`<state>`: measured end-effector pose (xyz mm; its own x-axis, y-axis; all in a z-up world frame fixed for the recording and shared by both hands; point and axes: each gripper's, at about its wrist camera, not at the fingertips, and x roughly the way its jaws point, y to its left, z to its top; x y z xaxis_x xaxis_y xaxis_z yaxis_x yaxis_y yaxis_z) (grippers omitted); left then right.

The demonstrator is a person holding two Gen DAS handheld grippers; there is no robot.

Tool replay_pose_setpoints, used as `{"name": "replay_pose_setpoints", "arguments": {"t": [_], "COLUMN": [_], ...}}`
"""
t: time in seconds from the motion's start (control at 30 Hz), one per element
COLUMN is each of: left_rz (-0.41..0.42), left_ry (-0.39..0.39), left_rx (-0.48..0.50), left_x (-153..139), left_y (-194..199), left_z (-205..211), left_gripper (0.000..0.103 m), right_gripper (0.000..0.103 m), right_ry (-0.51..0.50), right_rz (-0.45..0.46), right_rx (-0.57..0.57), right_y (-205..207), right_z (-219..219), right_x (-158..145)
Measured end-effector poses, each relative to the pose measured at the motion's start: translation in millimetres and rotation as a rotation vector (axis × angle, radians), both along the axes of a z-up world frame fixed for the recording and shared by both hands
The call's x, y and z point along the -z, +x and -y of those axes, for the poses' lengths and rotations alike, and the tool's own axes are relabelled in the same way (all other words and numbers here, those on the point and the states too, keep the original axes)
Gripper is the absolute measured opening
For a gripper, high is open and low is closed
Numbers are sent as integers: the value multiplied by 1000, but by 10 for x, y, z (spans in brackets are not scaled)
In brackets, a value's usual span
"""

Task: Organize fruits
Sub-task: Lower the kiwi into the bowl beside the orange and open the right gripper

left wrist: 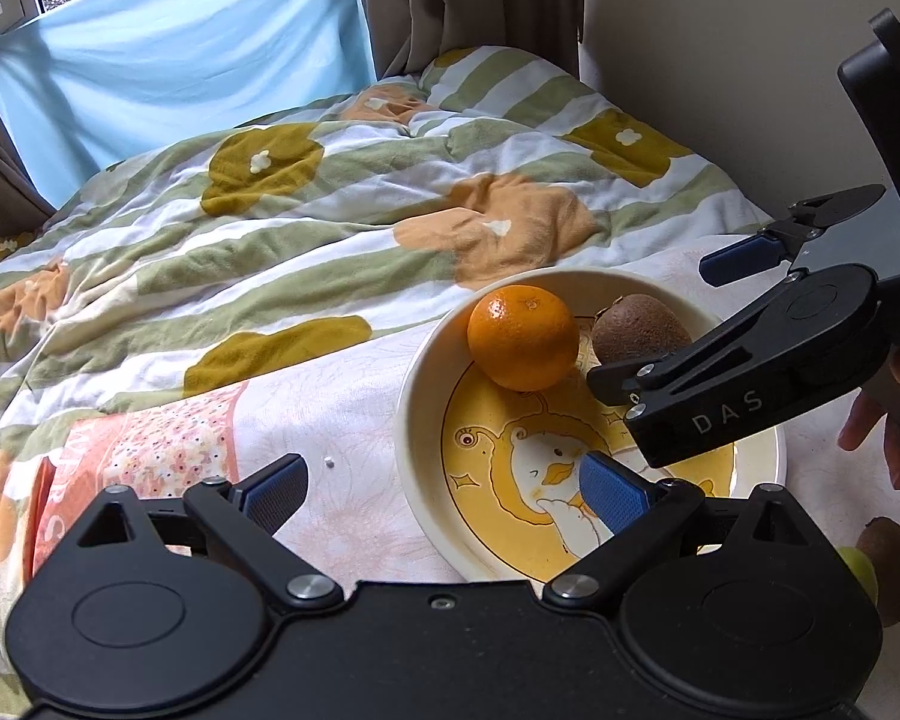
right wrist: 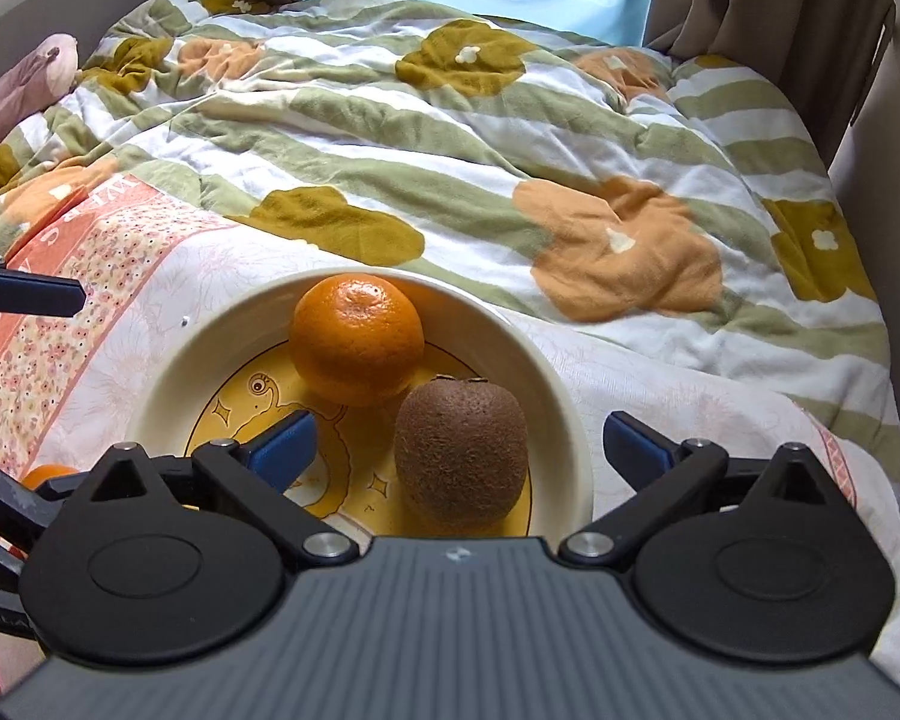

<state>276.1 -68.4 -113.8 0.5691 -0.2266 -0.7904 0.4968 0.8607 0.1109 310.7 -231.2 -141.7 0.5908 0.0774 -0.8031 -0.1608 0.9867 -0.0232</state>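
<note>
Blue-padded fingers of the right gripper [right wrist: 459, 441] spread wide, empty, with the kiwi [right wrist: 461, 451] standing between them, untouched, inside the bowl [right wrist: 561, 360]. Orange [right wrist: 357, 341] sits just beyond, touching the kiwi. Left gripper [left wrist: 444, 489] also wide open, holding nothing, right finger over the bowl's near rim. Looks like placing step, kiwi just dropped off. Another kiwi [left wrist: 891, 564] waits right of left fingers, likely next pick.

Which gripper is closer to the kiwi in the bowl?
The right gripper: it hangs over the bowl, open, with the kiwi between its fingers. The left gripper is open at the bowl's near rim, farther from the kiwi.
</note>
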Motion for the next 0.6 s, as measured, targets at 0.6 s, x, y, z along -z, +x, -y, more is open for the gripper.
{"name": "replay_pose_setpoints", "arguments": {"t": [0.6], "left_rz": [94], "left_ry": [-36], "left_rx": [-72], "left_x": [-495], "left_y": [-372], "left_z": [-52], "left_gripper": [99], "right_gripper": [103], "right_ry": [137], "right_rz": [83], "right_rx": [149], "right_y": [-581], "right_z": [392], "right_x": [-679]}}
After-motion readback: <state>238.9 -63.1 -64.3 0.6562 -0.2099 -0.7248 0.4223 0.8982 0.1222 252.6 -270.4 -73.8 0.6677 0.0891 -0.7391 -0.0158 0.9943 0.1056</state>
